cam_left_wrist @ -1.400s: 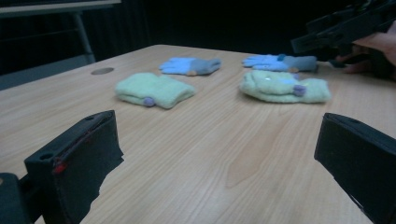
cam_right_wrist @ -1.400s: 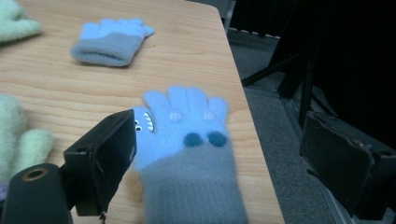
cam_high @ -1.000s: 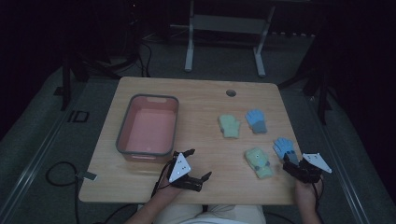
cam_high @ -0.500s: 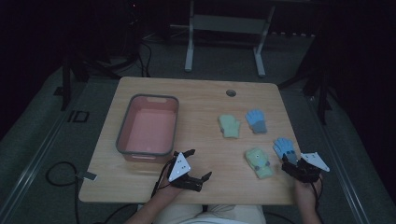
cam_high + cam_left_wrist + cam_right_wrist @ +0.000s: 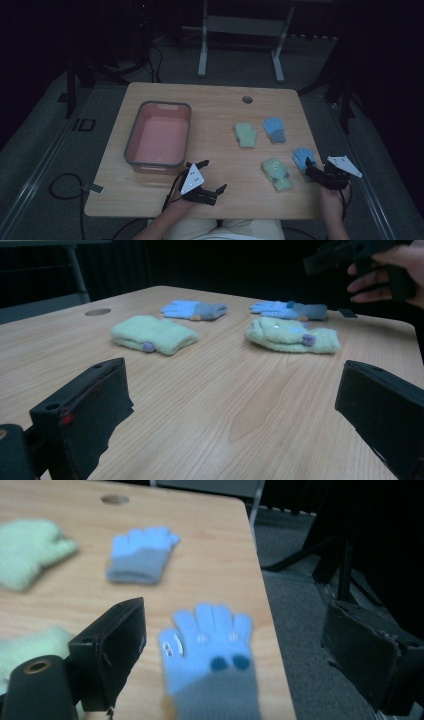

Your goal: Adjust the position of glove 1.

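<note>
The right gripper [image 5: 311,170] stood with its jaws wide apart, holding nothing, its tips at the cuff end of a light blue knitted glove with a grey cuff [image 5: 302,158] that lay flat near the right edge of the pale wooden table [image 5: 215,112]. In the right gripper view the same glove [image 5: 210,657] lay between the two black jaws, fingers pointing away, apart from both. The left gripper [image 5: 206,176] was also wide open and empty, resting at the table's near edge, just in front of a pink rectangular plastic tub with a grey rim [image 5: 131,145].

The tub's interior showed nothing inside.

Taking the tub as reference: a pale green knitted mitten [image 5: 277,174] lay to its right, just left of the blue glove at the right gripper. A second pale green mitten [image 5: 245,134] lay farther back, to the tub's right, with a second blue glove with a grey cuff [image 5: 274,129] just beside it. All four lay outside the tub.

Against the earlier frames, the right gripper had drawn slightly closer to the near blue glove; the left gripper, tub and gloves had not moved.
</note>
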`<state>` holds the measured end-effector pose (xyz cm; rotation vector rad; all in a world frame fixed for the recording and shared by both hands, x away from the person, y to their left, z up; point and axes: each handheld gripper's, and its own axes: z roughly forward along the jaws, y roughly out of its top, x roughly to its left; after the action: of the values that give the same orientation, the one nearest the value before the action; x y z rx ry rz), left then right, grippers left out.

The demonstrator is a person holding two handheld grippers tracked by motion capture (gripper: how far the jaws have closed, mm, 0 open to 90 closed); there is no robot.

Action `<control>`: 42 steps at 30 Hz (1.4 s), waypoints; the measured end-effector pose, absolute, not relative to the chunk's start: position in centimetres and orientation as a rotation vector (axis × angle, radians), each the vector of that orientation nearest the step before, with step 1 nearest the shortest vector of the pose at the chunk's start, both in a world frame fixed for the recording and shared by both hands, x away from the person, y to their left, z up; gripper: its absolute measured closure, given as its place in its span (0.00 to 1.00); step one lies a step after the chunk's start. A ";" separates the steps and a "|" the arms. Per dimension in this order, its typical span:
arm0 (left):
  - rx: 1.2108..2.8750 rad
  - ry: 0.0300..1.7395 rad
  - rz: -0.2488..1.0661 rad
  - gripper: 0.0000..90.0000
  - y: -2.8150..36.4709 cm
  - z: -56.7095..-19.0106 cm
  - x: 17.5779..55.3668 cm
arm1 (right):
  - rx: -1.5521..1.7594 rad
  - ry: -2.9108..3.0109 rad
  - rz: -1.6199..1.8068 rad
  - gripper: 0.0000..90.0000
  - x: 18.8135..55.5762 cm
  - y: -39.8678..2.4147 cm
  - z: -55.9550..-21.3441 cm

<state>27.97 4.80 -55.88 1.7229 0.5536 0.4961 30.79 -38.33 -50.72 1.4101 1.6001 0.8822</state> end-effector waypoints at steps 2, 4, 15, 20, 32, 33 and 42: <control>1.724 0.552 0.497 0.01 4.8 -55.9 28.0 | 1.408 1.596 0.896 0.12 30.8 -38.3 -49.7; 1.724 0.549 0.499 0.01 4.8 -55.9 27.9 | 1.404 1.595 0.911 0.12 30.9 -38.3 -48.7; 1.724 0.548 0.501 0.01 4.8 -55.9 27.9 | 1.329 1.580 0.949 0.12 31.7 -37.4 -44.3; 1.724 0.547 0.497 0.01 4.8 -55.9 27.9 | 1.291 1.582 0.983 0.18 32.2 -36.1 -42.1; 1.726 0.545 0.494 0.01 4.8 -55.9 27.9 | 1.274 1.687 1.036 0.11 33.6 -33.0 -40.8; 1.726 0.545 0.494 0.01 4.8 -55.9 27.9 | 1.274 1.687 1.036 0.11 33.6 -33.0 -40.8; 1.725 0.545 0.492 0.01 4.8 -55.9 27.9 | 1.204 1.784 1.116 0.16 35.0 -30.3 -40.4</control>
<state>27.91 4.75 -55.88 1.7251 0.5448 0.4917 35.01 -30.31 -40.40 1.2043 1.7837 1.1158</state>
